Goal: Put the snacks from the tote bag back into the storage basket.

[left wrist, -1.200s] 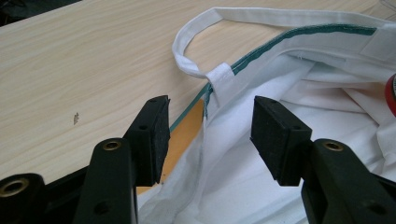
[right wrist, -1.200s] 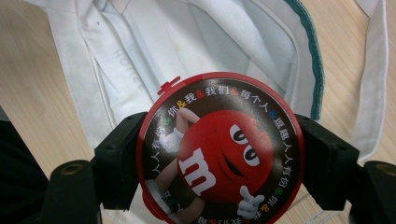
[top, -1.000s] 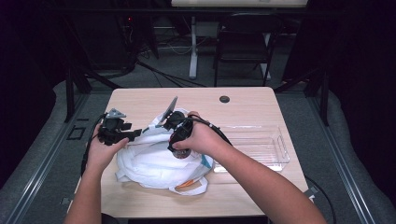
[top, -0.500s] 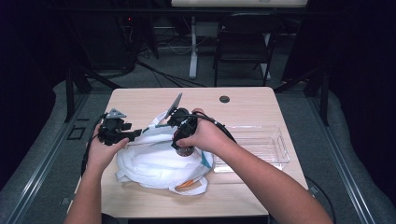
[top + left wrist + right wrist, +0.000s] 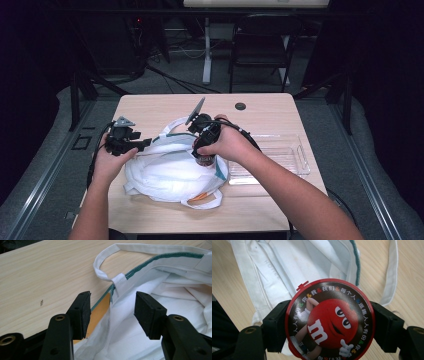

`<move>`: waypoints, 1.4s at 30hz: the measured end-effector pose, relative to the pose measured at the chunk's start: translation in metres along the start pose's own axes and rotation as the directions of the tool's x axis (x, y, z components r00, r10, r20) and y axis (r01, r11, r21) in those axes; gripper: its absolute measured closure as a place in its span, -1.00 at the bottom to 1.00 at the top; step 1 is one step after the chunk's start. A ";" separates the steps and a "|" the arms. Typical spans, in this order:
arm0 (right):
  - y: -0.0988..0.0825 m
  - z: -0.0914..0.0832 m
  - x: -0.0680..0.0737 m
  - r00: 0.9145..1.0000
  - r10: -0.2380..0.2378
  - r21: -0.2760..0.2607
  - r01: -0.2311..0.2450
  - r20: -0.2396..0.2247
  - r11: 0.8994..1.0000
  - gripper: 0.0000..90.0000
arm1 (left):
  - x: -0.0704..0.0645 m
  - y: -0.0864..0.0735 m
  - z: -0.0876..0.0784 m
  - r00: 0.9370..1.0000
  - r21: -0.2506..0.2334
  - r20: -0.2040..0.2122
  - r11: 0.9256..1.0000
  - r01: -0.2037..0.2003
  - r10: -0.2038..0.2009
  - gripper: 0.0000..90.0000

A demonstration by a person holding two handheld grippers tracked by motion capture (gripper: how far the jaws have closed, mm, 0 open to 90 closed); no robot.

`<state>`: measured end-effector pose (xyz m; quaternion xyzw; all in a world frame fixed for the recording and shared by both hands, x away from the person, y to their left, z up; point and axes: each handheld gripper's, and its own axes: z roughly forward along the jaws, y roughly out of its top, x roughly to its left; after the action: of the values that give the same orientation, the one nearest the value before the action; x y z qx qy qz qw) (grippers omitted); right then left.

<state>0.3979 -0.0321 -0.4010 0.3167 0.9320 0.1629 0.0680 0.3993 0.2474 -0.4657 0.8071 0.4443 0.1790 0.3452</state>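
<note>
The right gripper (image 5: 329, 322) clamps a round red candy tin (image 5: 329, 320) between its 2 jaws, above the white cloth bag (image 5: 170, 170). The left gripper (image 5: 111, 312) holds its jaws spread astride the bag's green-trimmed rim (image 5: 165, 257), on the wooden table (image 5: 280, 107).

Your high view is dim all round: the room behind falls to near black, while the table (image 5: 280, 107) catches soft overhead light and reads evenly, with faint shadows under your forearms. That picture is soft and slightly grainy (fine detail on the white bag (image 5: 170, 172) washes out). Your left gripper view is bright and sharp on the wood grain; the jaws at the bottom edge blur slightly. Your right gripper view shows mild glare on the red lid (image 5: 329, 320), and the cloth behind is soft.
</note>
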 end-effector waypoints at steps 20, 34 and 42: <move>-0.028 -0.020 -0.032 0.998 0.045 0.007 -0.046 0.053 0.999 -0.45 | -0.001 0.000 0.001 1.000 0.004 -0.002 1.000 -0.001 0.001 0.05; -0.052 -0.022 -0.056 0.996 0.075 0.009 -0.075 0.055 0.997 -0.45 | -0.001 -0.001 0.003 1.000 0.002 -0.009 1.000 0.004 -0.003 0.05; -0.059 -0.022 -0.064 0.994 0.085 0.005 -0.085 0.063 0.996 -0.45 | -0.001 -0.001 0.003 1.000 0.014 -0.006 1.000 -0.002 0.002 0.05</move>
<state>0.4097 -0.1215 -0.3994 0.3612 0.9157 0.1521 0.0888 0.4000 0.2457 -0.4680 0.8095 0.4456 0.1787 0.3379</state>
